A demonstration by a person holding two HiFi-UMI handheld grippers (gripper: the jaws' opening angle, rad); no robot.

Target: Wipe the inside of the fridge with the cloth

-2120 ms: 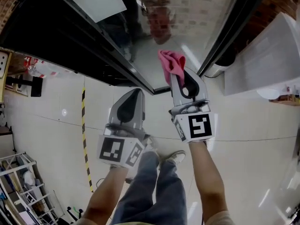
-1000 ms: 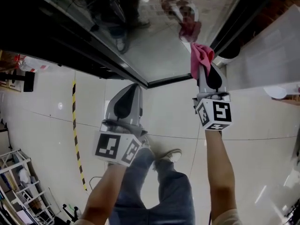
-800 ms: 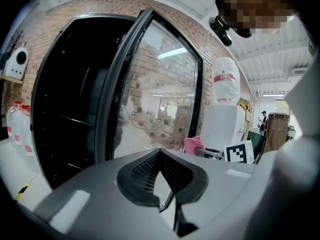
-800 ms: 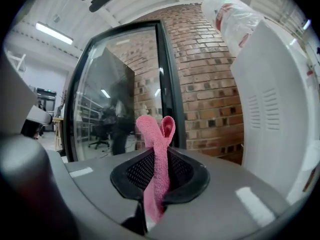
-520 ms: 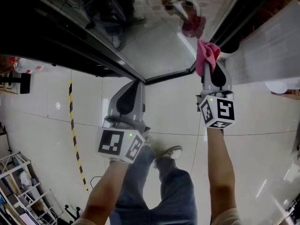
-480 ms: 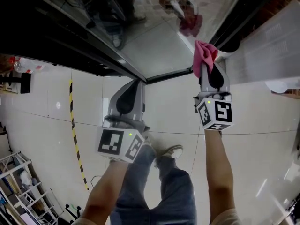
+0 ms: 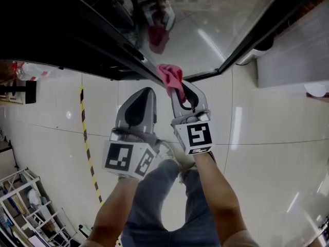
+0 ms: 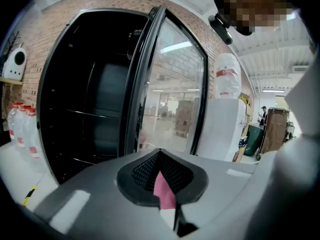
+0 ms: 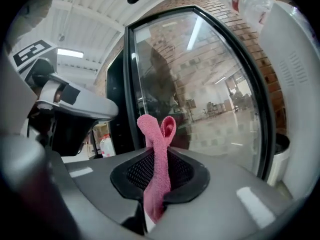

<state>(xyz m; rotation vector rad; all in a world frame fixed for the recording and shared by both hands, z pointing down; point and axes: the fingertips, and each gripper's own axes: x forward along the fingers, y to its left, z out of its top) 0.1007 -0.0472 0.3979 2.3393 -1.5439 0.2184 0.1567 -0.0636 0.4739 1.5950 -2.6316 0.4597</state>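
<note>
Your right gripper [image 7: 180, 90] pinched the pink cloth [image 7: 169, 75] just outside the open fridge [image 8: 90, 99]. Your left gripper [image 7: 147, 91] was pressed together. By this evidence, interior wiping remained undone.

Soft pink cloth [image 7: 171, 77], upper centre — nubbly, matt; the clear glass fridge door [image 7: 216, 19] and pale floor tiles [image 7: 267, 122] gleam glossy.

No words or numbers can be read. The red label [image 8: 227, 76] on the water bottle [image 8: 228, 91], upper right of the left gripper view, is too blurry.
</note>
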